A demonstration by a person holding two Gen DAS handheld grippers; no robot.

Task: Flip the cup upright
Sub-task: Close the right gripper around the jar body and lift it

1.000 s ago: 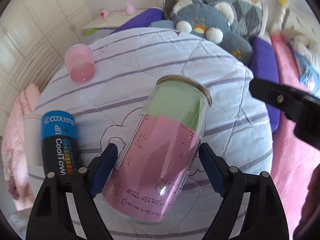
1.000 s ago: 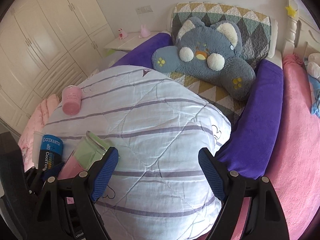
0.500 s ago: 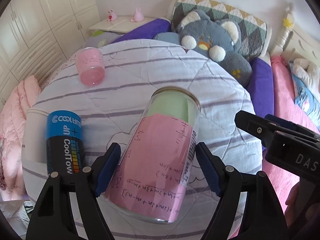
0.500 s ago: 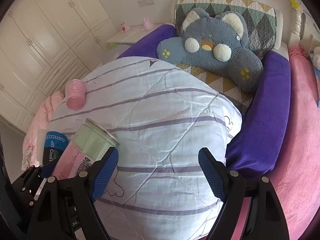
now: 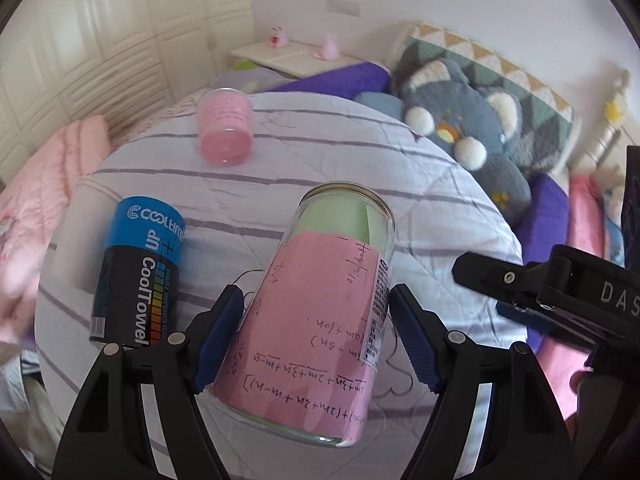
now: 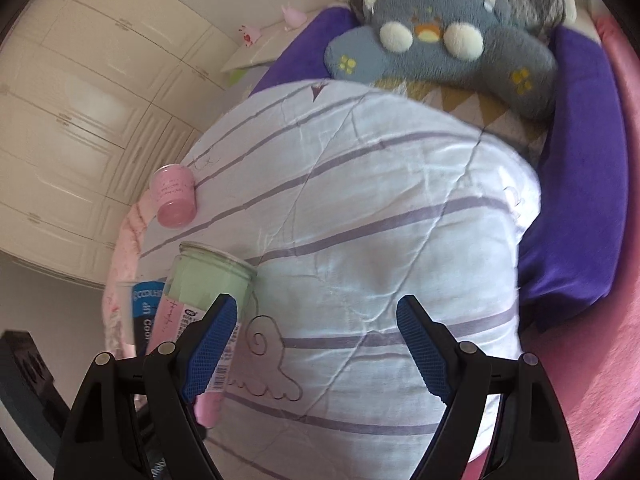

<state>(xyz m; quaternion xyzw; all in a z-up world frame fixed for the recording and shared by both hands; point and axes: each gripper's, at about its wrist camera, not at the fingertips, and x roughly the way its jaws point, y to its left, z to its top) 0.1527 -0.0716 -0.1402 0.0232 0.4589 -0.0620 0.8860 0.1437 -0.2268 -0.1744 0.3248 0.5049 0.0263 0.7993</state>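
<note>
A clear glass cup (image 5: 320,312) lined with pink and green paper is tilted above the striped quilt, its rim pointing up and away. My left gripper (image 5: 316,340) is shut on it, one pad on each side of the glass. The cup also shows at the left of the right wrist view (image 6: 200,300), partly behind a finger. My right gripper (image 6: 316,348) is open and empty over the quilt, to the right of the cup; its black body shows in the left wrist view (image 5: 560,296).
A blue and black CoolTowel can (image 5: 140,276) lies on the white striped quilt (image 5: 320,152) left of the cup. A small pink cup (image 5: 225,132) lies farther back. A grey plush bear (image 5: 460,120), purple blanket (image 6: 576,184) and pink cover (image 5: 580,216) lie beyond and right.
My left gripper has lifted and turned with the cup, whose rim now points more upward. My right gripper has moved closer to the cup and tilted down toward the quilt.
</note>
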